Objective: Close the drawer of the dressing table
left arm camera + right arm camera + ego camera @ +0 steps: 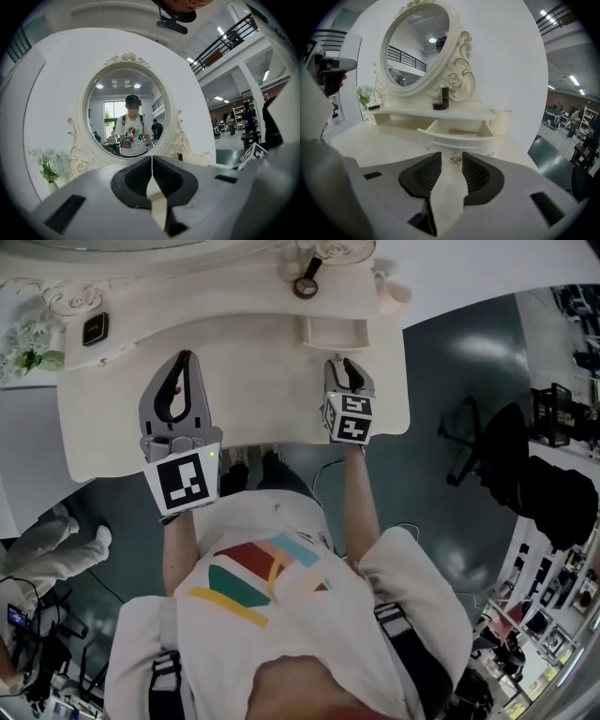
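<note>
Drawer [457,133] open, pulled out of the low shelf on the dressing table [234,381], just ahead of the right gripper [452,155]. That gripper's fingers are apart by a narrow gap with nothing clamped. The ornate metal drawer handle [456,159] shows in the gap at the tips; can't tell if it touches them. Black ribbed pads [426,176] face each other and are bare. A thin object lies inside the drawer, too small to name.

In the head view the right gripper [342,362] points at the drawer front [333,332], tips just beside it, over the tabletop's right part.

Left gripper [151,159] has its fingers together, tips meeting, nothing between them. It sits [185,357] above the tabletop's left part, well apart from the drawer and aimed up at the oval mirror [125,112].

On the shelf above the drawer:
- dark bottle [443,99], by the mirror's base
- pale cup [502,122], at the right end
- white flowers [49,164], at the far left
- small dark square item [94,329], near the flowers

The mirror reflects the person in a white shirt [132,133]. The floor is dark, with a black office chair [506,446] off to the right.
</note>
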Demonstrator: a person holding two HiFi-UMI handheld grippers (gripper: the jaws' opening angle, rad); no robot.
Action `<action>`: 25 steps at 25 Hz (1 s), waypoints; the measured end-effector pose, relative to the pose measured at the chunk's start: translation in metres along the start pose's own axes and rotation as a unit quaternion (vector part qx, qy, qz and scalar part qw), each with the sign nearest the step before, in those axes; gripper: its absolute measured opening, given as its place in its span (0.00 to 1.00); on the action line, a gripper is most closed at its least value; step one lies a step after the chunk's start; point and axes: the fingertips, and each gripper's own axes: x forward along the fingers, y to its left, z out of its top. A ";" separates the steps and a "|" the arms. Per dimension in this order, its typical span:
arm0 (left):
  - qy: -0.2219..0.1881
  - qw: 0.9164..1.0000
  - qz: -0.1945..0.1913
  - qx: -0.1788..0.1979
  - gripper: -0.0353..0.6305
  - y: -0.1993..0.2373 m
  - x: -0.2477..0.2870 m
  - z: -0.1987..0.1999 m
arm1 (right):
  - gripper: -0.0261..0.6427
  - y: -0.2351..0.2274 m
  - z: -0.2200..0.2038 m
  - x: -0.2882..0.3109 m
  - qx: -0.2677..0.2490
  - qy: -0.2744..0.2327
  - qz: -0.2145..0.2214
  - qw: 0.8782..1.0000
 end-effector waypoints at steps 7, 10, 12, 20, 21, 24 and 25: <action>0.010 1.000 -0.006 0.003 0.06 -0.006 0.006 -0.005 | 0.20 -0.005 -0.002 0.007 0.005 0.007 -0.006 1.000; 0.014 1.000 -0.008 0.004 0.06 -0.008 0.008 -0.007 | 0.20 -0.006 -0.003 0.009 0.005 0.009 -0.005 1.000; 0.016 1.000 -0.008 0.003 0.06 -0.009 0.008 -0.008 | 0.19 -0.008 -0.004 0.010 0.008 0.011 -0.004 1.000; 0.021 1.000 -0.005 0.007 0.06 -0.012 0.010 -0.012 | 0.17 -0.010 -0.012 0.015 0.005 0.021 -0.006 1.000; 0.022 1.000 -0.005 0.008 0.06 -0.012 0.010 -0.013 | 0.17 -0.010 -0.012 0.015 0.004 0.021 -0.006 1.000; 0.023 1.000 -0.006 0.008 0.06 -0.014 0.011 -0.014 | 0.17 -0.010 -0.011 0.016 0.000 0.022 -0.004 1.000; 0.023 1.000 -0.007 0.007 0.06 -0.015 0.011 -0.014 | 0.17 -0.010 -0.011 0.016 -0.002 0.022 -0.004 1.000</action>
